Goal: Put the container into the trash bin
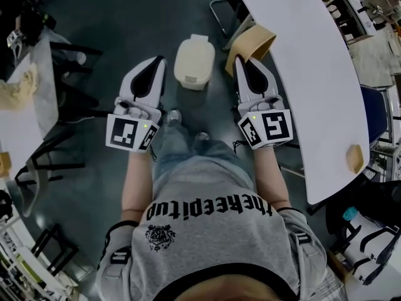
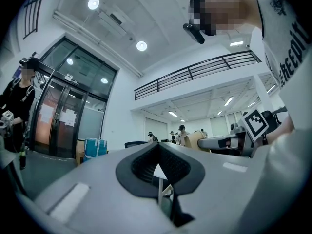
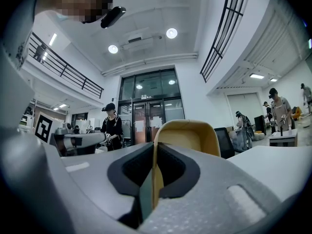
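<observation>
Floor (image 1: 125,30): dark grey, white table (image 1: 313,74) at right.
Right gripper (image 3: 155,145): jaws pinched the tan container (image 3: 187,135) by its wall.
Left gripper (image 2: 158,147): jaws together, empty.
Trash bin (image 1: 194,61): upper centre, near container, apart.

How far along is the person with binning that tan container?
Done: the right hand-held gripper grips the tan container by its wall. In hand: the container is held up, to the right of the cream trash bin, not yet over it. Left: carry it over the bin and release. The left hand-held gripper is shut and empty.
</observation>
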